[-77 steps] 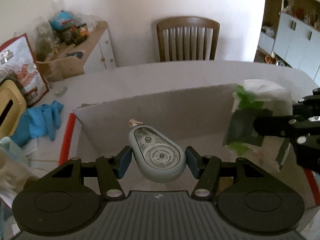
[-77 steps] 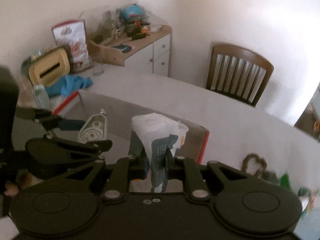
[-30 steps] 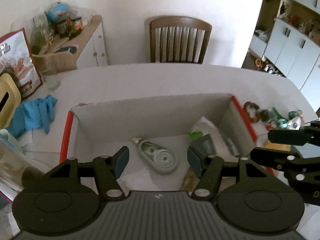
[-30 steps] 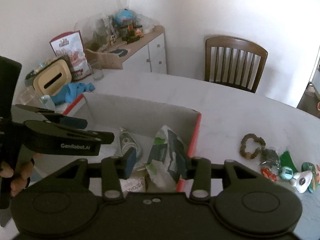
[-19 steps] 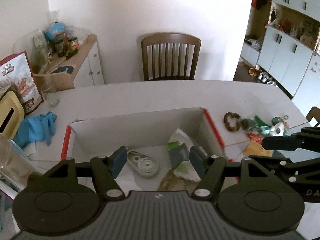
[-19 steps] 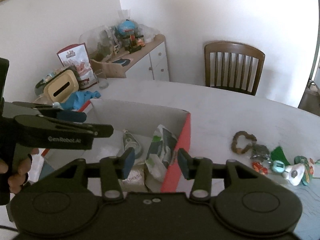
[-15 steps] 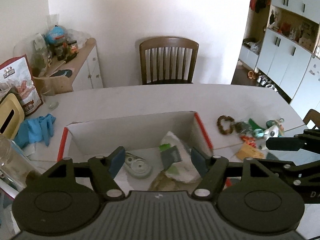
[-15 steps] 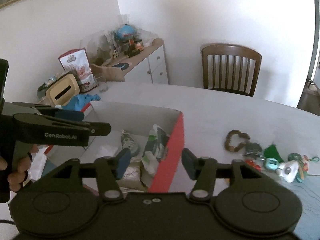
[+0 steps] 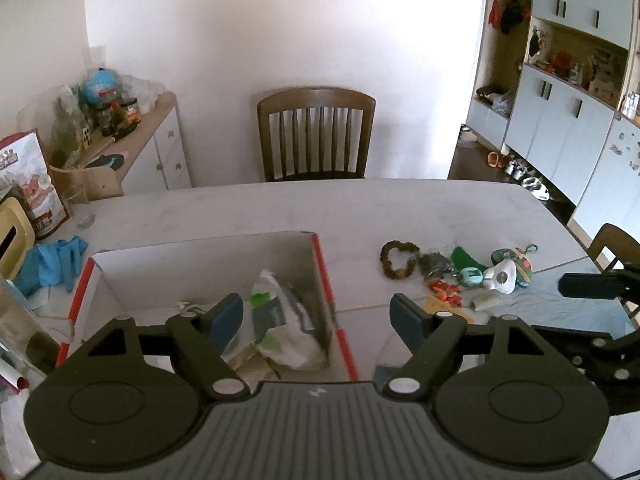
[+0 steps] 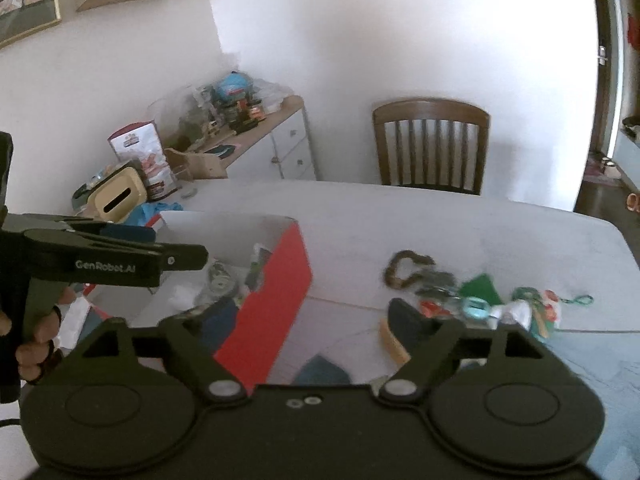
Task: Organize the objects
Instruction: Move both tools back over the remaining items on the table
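A white cardboard box with red edges [image 9: 200, 248] [image 10: 280, 280] stands on the table. A white and green packet [image 9: 284, 320] lies inside it, and a grey tape dispenser [image 10: 218, 280] lies beside the packet. My left gripper [image 9: 316, 316] is open and empty above the box's right wall. My right gripper [image 10: 308, 320] is open and empty, to the right of the box. A pile of small items lies on the table to the right: a brown bracelet [image 9: 398, 258] [image 10: 406, 270], a green piece [image 9: 462, 258], a white toy [image 9: 502, 276], orange bits [image 9: 444, 290].
A wooden chair [image 9: 316, 136] stands at the table's far side. A blue cloth [image 9: 50, 264], a glass [image 9: 76, 200] and a snack bag [image 9: 30, 184] are at the left. A sideboard [image 9: 152, 140] with jars stands behind. Blue cabinets [image 9: 560, 128] line the right wall.
Both grippers let go of the dispenser and the packet, which now lie in the box. Both grippers have risen and moved back and to the right, jaws wide open.
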A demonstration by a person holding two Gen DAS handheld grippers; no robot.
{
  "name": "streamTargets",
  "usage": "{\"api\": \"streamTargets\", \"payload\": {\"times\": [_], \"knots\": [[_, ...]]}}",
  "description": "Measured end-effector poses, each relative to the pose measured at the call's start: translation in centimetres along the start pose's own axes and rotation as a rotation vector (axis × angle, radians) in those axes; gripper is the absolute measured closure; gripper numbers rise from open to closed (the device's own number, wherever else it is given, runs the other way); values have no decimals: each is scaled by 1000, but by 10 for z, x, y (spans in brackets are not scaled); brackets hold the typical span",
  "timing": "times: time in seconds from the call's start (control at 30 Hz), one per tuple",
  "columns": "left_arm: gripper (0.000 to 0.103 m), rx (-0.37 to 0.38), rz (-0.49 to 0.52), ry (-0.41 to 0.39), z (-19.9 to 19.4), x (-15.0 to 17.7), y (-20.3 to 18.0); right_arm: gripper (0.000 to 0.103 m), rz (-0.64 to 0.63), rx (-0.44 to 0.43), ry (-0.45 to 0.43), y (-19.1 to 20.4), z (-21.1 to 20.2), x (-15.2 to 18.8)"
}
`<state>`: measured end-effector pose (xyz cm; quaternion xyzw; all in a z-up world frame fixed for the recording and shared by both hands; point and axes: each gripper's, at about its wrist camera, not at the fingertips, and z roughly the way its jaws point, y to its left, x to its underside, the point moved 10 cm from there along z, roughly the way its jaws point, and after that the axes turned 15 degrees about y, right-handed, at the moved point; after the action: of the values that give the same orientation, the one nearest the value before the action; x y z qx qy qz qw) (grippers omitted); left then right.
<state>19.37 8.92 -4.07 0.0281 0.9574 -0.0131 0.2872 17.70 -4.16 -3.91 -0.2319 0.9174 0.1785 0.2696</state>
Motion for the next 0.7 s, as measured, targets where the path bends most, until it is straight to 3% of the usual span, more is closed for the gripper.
{"api": "streamTargets", "payload": {"times": [0.13,0.43,0.53,0.7], "knots": [[19,-5,1,-13,1,1,-18,11,9,17,-7,-24,-10,11],[16,13,3,-19,7,4,-58,10,44,60,3,-78,-25,34],[5,10,7,-7,14,5,-70,10,64,77,9,-97,-26,39],[3,17,5,5,28,6,-86,10,90,103,17,-127,-26,45]]}}
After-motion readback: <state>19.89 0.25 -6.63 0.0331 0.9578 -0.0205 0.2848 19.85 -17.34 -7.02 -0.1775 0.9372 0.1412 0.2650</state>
